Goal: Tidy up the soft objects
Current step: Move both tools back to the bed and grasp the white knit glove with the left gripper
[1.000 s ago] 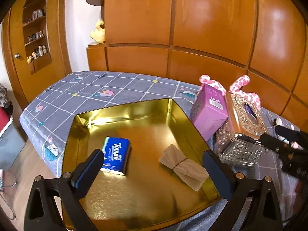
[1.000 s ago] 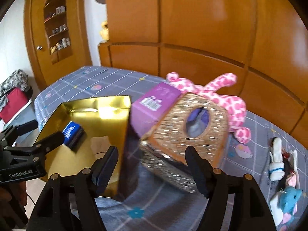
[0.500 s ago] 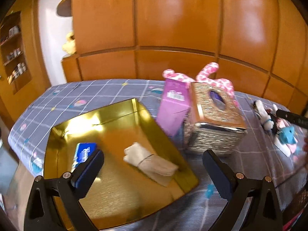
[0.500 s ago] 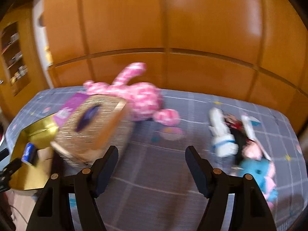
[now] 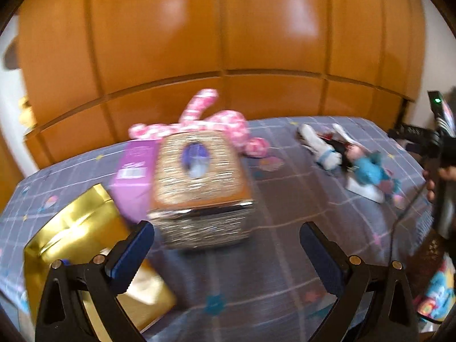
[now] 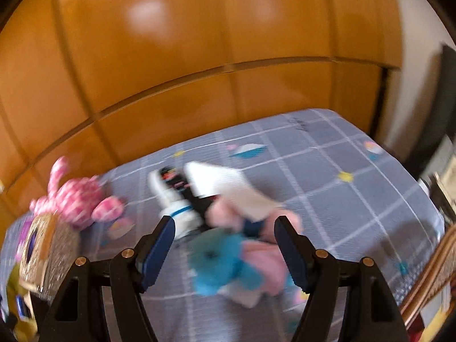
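Between your right jaws: your right gripper (image 6: 223,248) stood wide with nothing pinched; the blue plush (image 6: 219,262) sat in the gap beyond the pads, not touched as far as the blur let you tell.
Just past the right jaws: a pink plush (image 6: 265,253) lay against the blue one, and a white plush with a blue band (image 6: 176,208) sat just beyond the left pad, all in one heap on the grey checked bedsheet (image 6: 342,171).
Far left of the right jaws: the pink spotted plush (image 6: 77,199) lay behind the woven tissue box (image 6: 48,245), well apart from the heap.
Between your left jaws: your left gripper (image 5: 226,252) was also spread wide and held nothing; only bare sheet lay in the gap.
Just beyond the left jaws: the tissue box stood ahead, with the purple carton (image 5: 134,176) touching its left side.
Left of the left jaws: the gold tray (image 5: 71,228) reached under the left finger; a pale item and a sliver of blue showed inside it, too blurred to name.
Far right of the left jaws: the small plush heap lay near your other hand (image 5: 441,176).
Done so far: by my reading, very little; you could see no plush toy in the tray.
Left to do: the heap and the spotted plush all lay loose, so nearly the whole sorting remained, likely starting with the blue plush.
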Demonstrator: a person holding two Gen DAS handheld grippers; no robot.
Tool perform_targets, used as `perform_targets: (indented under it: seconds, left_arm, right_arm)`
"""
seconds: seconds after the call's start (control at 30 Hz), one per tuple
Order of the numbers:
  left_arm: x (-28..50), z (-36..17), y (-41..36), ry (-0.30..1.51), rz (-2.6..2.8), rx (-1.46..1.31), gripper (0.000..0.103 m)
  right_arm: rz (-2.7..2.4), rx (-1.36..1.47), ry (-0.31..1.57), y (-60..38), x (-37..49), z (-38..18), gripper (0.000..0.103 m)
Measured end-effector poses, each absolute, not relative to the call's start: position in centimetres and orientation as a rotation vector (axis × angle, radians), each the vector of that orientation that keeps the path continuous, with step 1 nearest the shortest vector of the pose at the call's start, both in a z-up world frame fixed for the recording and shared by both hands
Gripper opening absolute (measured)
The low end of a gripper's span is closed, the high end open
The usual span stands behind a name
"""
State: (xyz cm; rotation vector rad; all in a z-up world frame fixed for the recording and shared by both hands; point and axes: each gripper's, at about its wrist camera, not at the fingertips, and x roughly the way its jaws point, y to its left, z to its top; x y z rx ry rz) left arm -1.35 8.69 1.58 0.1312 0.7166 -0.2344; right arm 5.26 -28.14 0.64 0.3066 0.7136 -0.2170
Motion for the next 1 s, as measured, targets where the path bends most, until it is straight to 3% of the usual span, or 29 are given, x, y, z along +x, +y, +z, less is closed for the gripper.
perform_targets:
  seconds: [0.2, 0.57, 1.0]
  left_arm:
    - [1.1, 0.6, 3.1, 0.770, -0.358, 0.176, 0.102]
    - [8.2, -1.7, -5.4, 0.931, -0.493, 0.085, 0.063]
    - [17.4, -5.5, -13.1, 1.056, -0.484, 0.004, 0.062]
  right_arm:
    - [-0.308, 0.504, 0.652, -32.8, 3.8, -0.6, 0.074]
    - [-0.282, 0.604, 0.581, -34.1, 2.7, -0.5, 0.074]
    - [-0.219, 0.614, 0.578, -33.7, 2.9, -0.6, 0.074]
